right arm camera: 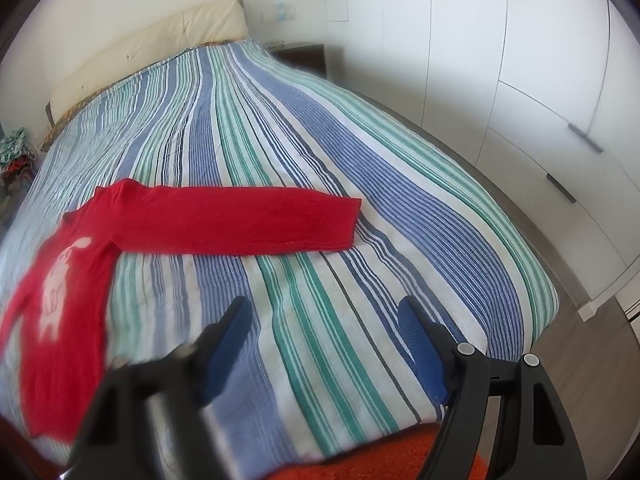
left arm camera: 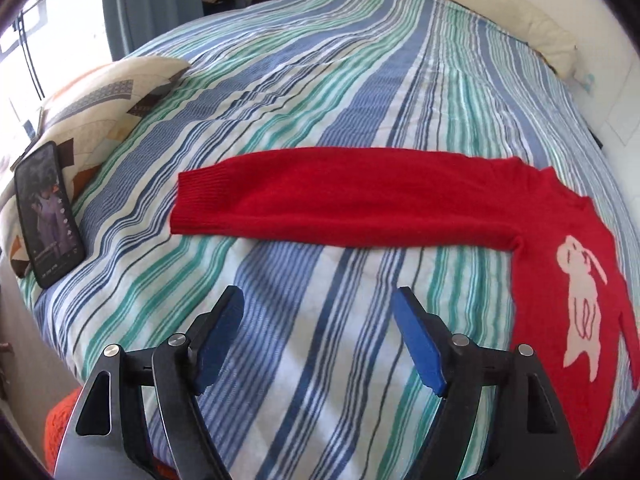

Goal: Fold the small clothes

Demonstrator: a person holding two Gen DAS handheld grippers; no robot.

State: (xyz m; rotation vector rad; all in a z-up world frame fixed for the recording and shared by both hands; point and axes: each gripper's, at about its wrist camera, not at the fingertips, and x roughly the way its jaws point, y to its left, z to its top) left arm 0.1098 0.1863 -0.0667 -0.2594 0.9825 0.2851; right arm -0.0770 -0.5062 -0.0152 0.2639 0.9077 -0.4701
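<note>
Your left wrist camera is looking steeply down along its open left gripper (left arm camera: 318,300) across the striped bed (left arm camera: 320,80) toward a curtained window. Your right wrist camera is facing the headboard and wardrobe (right arm camera: 520,60) from close above. Both views are sharing the red sweater (left arm camera: 360,200) spread between them.

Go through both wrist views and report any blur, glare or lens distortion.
Left wrist view: sharp; window at upper left blown out white; fisheye bends the bedspread stripes. Right wrist view: the red sweater body and the right gripper's left finger are smeared, the rest fairly crisp; same fisheye curving, dark corners.
</note>
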